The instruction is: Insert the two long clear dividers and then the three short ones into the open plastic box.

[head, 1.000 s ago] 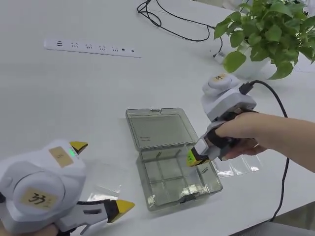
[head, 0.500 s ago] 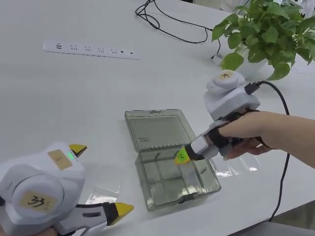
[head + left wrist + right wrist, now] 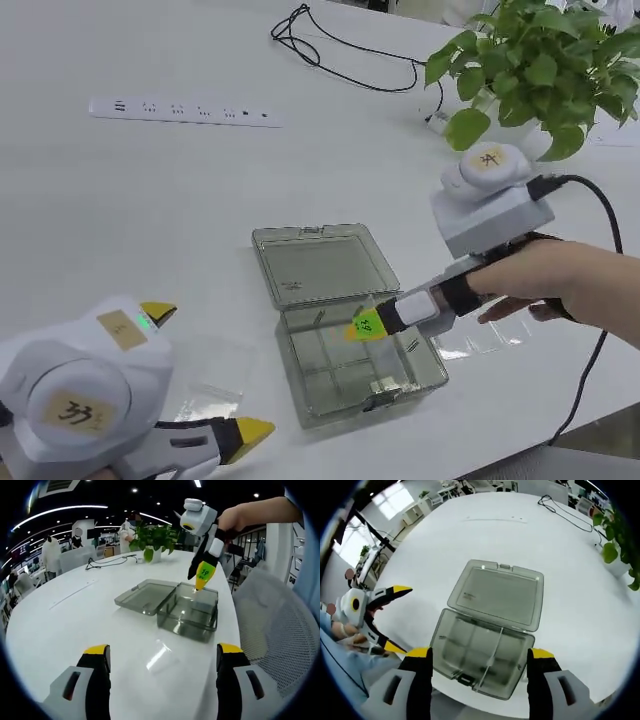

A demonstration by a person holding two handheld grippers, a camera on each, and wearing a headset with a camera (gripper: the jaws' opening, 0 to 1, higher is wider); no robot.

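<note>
Surface: white bench, open box in the middle.
Next piece: a clear divider lies just ahead of your left gripper, left of the box.
Jaws: both pairs apart and empty, with your right gripper over the box.

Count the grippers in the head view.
2. The left gripper is at the bottom left, jaws open over the table. The right gripper hangs over the open box, jaws open in its own view.
</note>
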